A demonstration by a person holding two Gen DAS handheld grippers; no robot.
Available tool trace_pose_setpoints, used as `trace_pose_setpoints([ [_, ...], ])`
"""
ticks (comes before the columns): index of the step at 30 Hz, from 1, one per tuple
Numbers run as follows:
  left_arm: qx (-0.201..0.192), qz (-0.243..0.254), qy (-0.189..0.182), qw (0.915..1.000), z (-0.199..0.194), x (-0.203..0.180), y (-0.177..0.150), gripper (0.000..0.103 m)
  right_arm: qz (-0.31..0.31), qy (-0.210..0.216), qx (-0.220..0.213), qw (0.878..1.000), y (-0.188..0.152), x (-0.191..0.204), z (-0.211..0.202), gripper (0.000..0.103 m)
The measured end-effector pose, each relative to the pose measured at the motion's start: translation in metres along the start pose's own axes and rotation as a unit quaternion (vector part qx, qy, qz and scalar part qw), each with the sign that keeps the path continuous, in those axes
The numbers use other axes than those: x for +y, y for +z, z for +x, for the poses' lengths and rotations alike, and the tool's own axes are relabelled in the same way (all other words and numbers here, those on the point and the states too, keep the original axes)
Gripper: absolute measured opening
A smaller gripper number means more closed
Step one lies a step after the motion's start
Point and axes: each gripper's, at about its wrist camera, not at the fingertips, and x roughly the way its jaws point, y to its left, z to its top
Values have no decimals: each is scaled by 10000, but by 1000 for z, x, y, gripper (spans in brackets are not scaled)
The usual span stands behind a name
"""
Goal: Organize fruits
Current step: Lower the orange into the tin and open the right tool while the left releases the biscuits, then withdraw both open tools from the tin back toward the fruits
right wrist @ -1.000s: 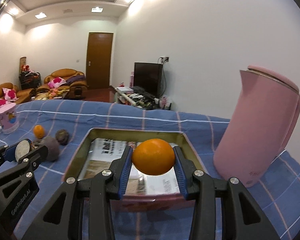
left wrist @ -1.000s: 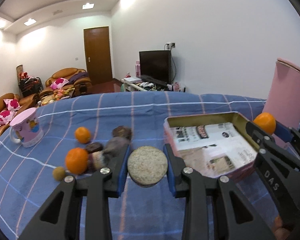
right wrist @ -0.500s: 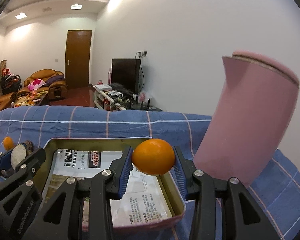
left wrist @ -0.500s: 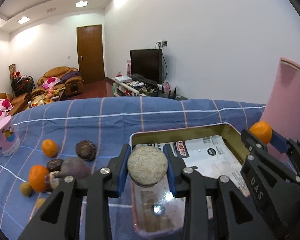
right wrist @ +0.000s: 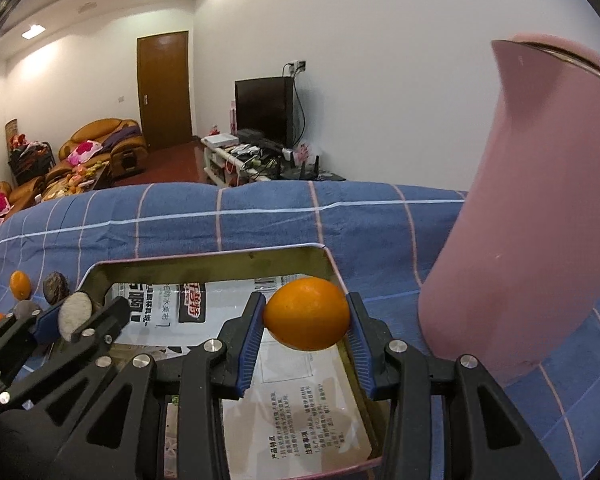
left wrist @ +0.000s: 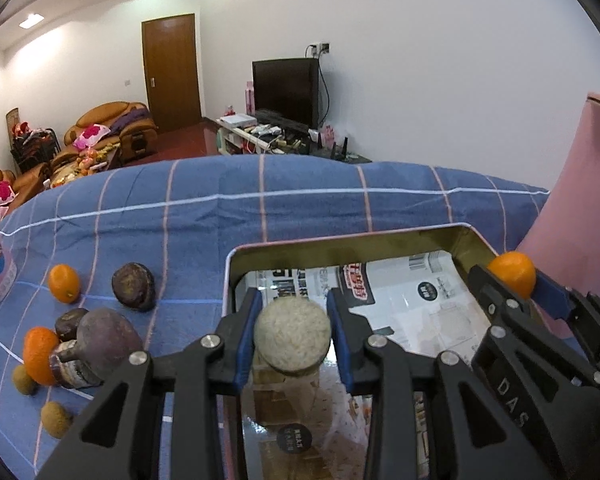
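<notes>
A round, pale beige, rough-skinned fruit (left wrist: 292, 334) is clamped between the blue pads of the left gripper (left wrist: 292, 336), held above the near left part of a shallow rectangular gold metal tin (left wrist: 340, 242) lined with printed paper. A smooth orange citrus fruit (right wrist: 307, 313) is pinched the same way in the right gripper (right wrist: 307, 314), hovering over the tin's right edge. The tin sits on a blue checked cloth (left wrist: 220, 216). Left of the tin lie loose fruits: a small orange (left wrist: 63, 283), a dark brown wrinkled fruit (left wrist: 133, 287), a purple-brown one (left wrist: 100, 338), another orange (left wrist: 38, 354) and small brownish ones (left wrist: 55, 419). A tall pink jug (right wrist: 540, 216) stands just right of the tin.
</notes>
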Motion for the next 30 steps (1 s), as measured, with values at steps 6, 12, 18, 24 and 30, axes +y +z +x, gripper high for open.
trace_pose_setpoints([
  [6, -202, -18, 157, 9997, -8, 0, -1, 46, 79, 83, -83, 9999, 1, -1, -1, 61],
  [12, -719, -7, 481, 9963, -28, 1, -6, 67, 153, 64, -265, 9995, 0, -5, -8, 62],
  [18, -1188, -495, 570, 9900, -44, 22, -11, 103, 479, 188, -358, 9980, 1, -14, -13, 70],
  [24, -1631, -440, 593, 9838, -57, 27, -15, 103, 514, 311, -703, 9957, 2, -13, -27, 78],
  [30, -1684, -251, 984, 9805, -58, 37, -14, 103, 399, 164, -1370, 9896, -1, -8, -45, 78],
])
